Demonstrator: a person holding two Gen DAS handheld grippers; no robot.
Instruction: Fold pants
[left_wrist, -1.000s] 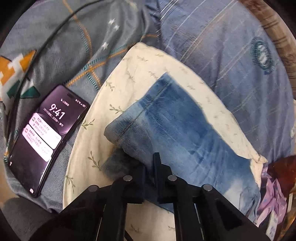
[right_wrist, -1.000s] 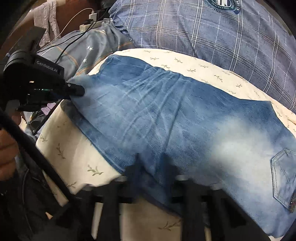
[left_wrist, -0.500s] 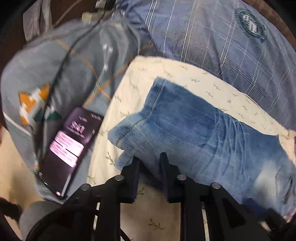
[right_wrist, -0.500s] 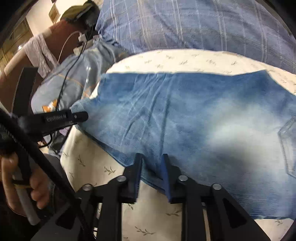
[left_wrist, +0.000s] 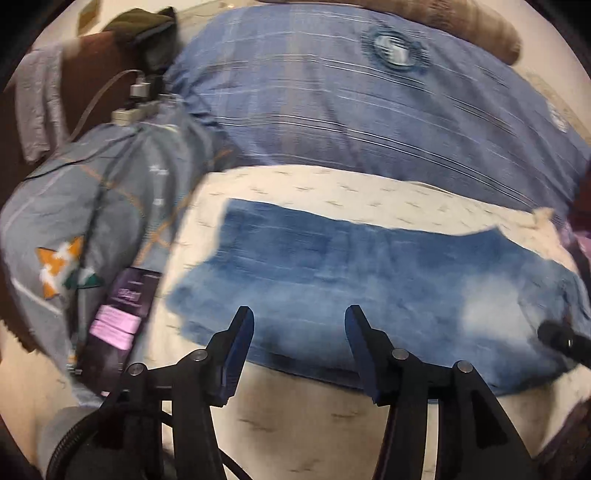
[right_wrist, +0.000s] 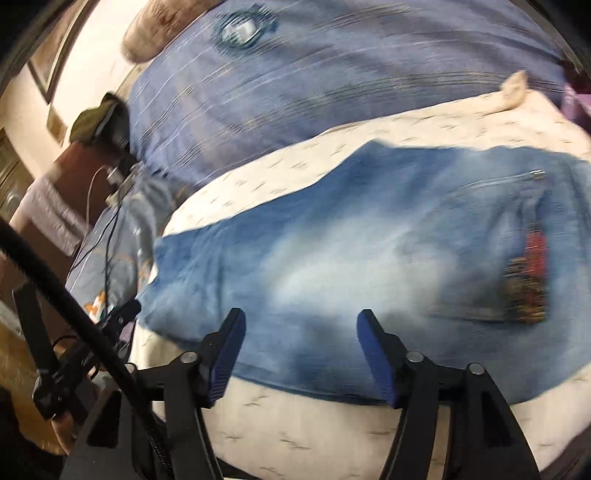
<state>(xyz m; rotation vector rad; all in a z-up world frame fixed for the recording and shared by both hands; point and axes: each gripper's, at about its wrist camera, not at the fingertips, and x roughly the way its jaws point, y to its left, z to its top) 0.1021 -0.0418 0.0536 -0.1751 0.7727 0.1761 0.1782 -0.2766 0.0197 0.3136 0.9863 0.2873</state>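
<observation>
Blue jeans lie flat and folded lengthwise on a cream cloth with a small leaf print. In the right wrist view the jeans show a back pocket with a red patch at the right. My left gripper hovers over the near edge of the leg end, its jaws opening with nothing pinched between them. Near the seat, my right gripper hangs over the near edge too, its jaws opening wide and clear of the denim. Both views are blurred by motion.
A blue plaid pillow lies behind the cloth. At the left, a phone with a lit screen rests on a grey patterned cover. A power strip with plugged cables sits at the back left.
Both grippers have let go of the jeans' near edge, opened and pulled back and up. The jeans now lie flat, and both views have rolled.
</observation>
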